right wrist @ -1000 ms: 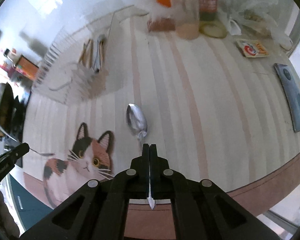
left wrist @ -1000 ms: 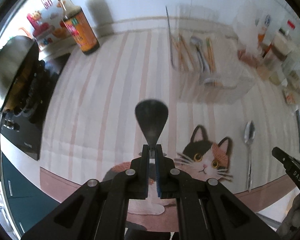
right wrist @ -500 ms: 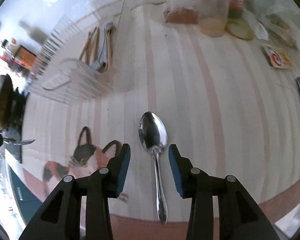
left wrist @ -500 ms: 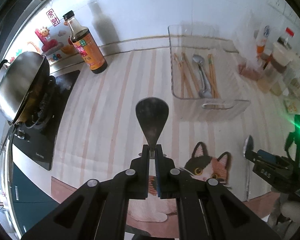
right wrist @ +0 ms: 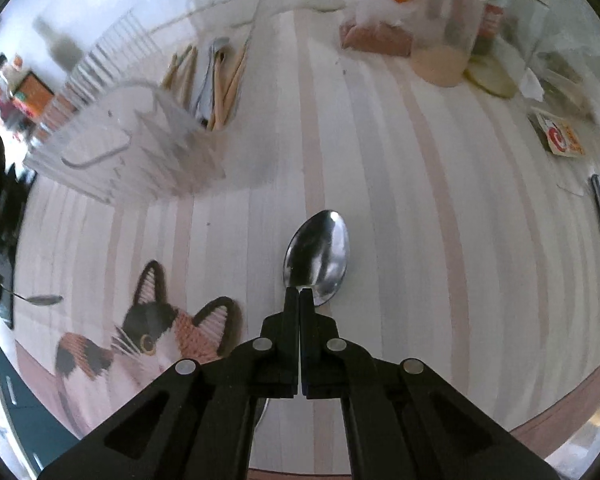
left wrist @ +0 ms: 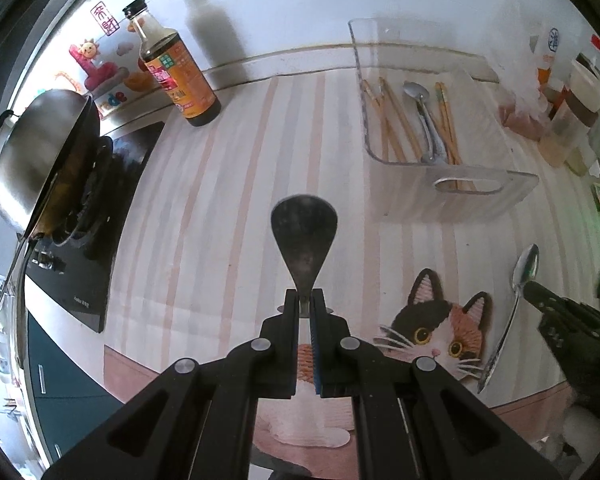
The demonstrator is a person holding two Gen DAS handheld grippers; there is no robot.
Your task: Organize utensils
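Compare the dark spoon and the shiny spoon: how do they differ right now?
The dark spoon is matte with a teardrop bowl; the shiny spoon is mirror-bright and oval. The dark spoon is clamped in the left gripper, raised; the shiny spoon lies on the cloth, the right gripper having just closed its jaws at its neck, grip unclear. Both bowls point away from their grippers.

Black tongs (left wrist: 305,300) with silver screws, blue pads (left wrist: 314,354), triangular cutouts
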